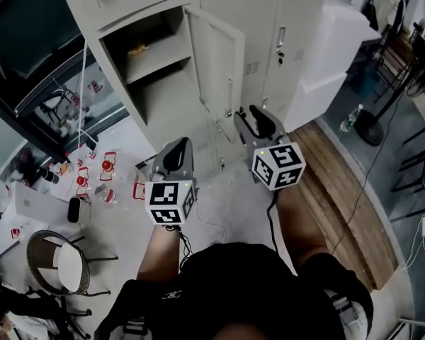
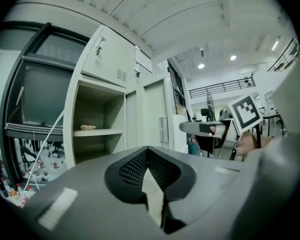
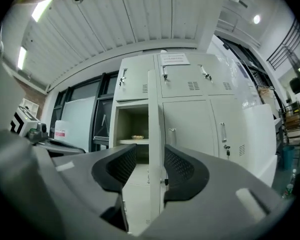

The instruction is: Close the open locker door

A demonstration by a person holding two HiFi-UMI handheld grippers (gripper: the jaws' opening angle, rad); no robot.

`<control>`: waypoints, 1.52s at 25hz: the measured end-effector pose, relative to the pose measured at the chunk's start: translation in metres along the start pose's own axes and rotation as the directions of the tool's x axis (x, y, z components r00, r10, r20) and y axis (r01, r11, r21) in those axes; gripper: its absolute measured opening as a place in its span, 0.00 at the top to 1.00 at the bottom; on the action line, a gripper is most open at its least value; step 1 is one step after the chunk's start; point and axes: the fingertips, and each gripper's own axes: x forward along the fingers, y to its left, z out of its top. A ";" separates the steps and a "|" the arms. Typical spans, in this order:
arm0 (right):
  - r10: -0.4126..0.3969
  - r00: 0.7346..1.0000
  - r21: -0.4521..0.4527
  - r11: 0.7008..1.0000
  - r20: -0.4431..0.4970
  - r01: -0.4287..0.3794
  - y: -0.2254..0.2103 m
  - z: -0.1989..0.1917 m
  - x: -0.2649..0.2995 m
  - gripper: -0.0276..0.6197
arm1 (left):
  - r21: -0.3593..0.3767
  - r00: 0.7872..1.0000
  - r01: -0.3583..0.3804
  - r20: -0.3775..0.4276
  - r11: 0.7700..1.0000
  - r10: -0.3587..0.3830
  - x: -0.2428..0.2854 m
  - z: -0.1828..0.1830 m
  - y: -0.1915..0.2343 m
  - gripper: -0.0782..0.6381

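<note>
The pale grey locker bank (image 1: 269, 20) has one open compartment (image 1: 159, 83) with a shelf inside. Its door (image 1: 218, 55) swings out toward me. In the right gripper view the door (image 3: 155, 134) is seen edge-on, standing in the gap between the jaws. My right gripper (image 3: 150, 159) is open and its pads do not touch the door. In the head view this right gripper (image 1: 253, 115) sits just right of the door's lower edge. My left gripper (image 1: 176, 153) hangs lower and to the left, away from the locker. The left gripper (image 2: 148, 150) is shut, its tips meeting on nothing.
A small yellowish object (image 1: 137, 49) lies on the shelf. Red-and-white items (image 1: 106, 167) and a round chair (image 1: 57, 262) clutter the floor at left. A white cabinet (image 1: 336, 41) stands right of the lockers, with a wooden strip (image 1: 340, 197), a bottle (image 1: 348, 119) and a stand base (image 1: 372, 129) beyond.
</note>
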 end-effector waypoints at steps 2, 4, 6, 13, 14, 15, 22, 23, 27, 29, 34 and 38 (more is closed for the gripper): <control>0.025 1.000 0.005 1.000 -0.013 -0.024 -0.005 0.001 0.010 0.72 | -0.001 1.000 -0.030 -0.003 1.000 0.030 -0.002 0.000 0.005 0.89; 0.049 0.999 0.012 0.999 -0.022 -0.049 -0.009 0.001 0.018 0.72 | -0.003 0.998 -0.058 -0.006 0.998 0.058 -0.005 -0.001 0.009 0.89; 0.066 0.997 0.017 0.998 -0.027 -0.066 -0.011 0.001 0.024 0.72 | -0.004 0.997 -0.083 -0.009 0.997 0.083 -0.008 -0.002 0.014 0.89; 0.102 0.994 0.028 0.994 -0.024 -0.102 -0.012 0.001 0.037 0.73 | -0.010 0.988 -0.154 -0.020 0.988 0.153 -0.020 -0.006 0.024 0.89; 0.107 0.994 0.026 0.994 -0.021 -0.106 -0.011 0.000 0.038 0.74 | -0.010 0.987 -0.162 -0.020 0.987 0.162 -0.023 -0.007 0.025 0.89; 0.110 0.994 0.021 0.994 -0.018 -0.110 -0.009 0.000 0.038 0.78 | -0.011 0.985 -0.170 -0.020 0.985 0.170 -0.025 -0.007 0.026 0.89; 0.141 0.990 -0.022 0.990 -0.026 -0.141 0.016 -0.001 0.043 0.80 | -0.027 0.975 -0.223 -0.029 0.974 0.222 -0.042 -0.016 0.031 0.89; 0.136 0.990 -0.019 0.990 -0.023 -0.137 0.020 -0.002 0.044 0.80 | -0.028 0.973 -0.231 -0.030 0.973 0.230 -0.046 -0.017 0.032 0.89; 0.076 0.997 -0.022 0.997 -0.022 -0.077 0.033 -0.002 0.050 0.80 | -0.032 0.963 -0.269 -0.033 0.962 0.268 -0.061 -0.019 0.041 0.89; 0.070 0.997 -0.021 0.997 -0.030 -0.071 0.044 -0.003 0.055 0.80 | -0.035 0.956 -0.291 -0.037 0.956 0.290 -0.071 -0.020 0.046 0.89; 0.056 0.998 -0.032 0.998 -0.038 -0.057 0.063 -0.005 0.064 0.79 | -0.030 0.944 -0.327 -0.041 0.944 0.326 -0.090 -0.022 0.053 0.89; 0.060 0.997 -0.025 0.998 -0.050 -0.062 0.076 -0.006 0.071 0.79 | -0.023 0.937 -0.347 -0.031 0.937 0.347 -0.104 -0.018 0.062 0.89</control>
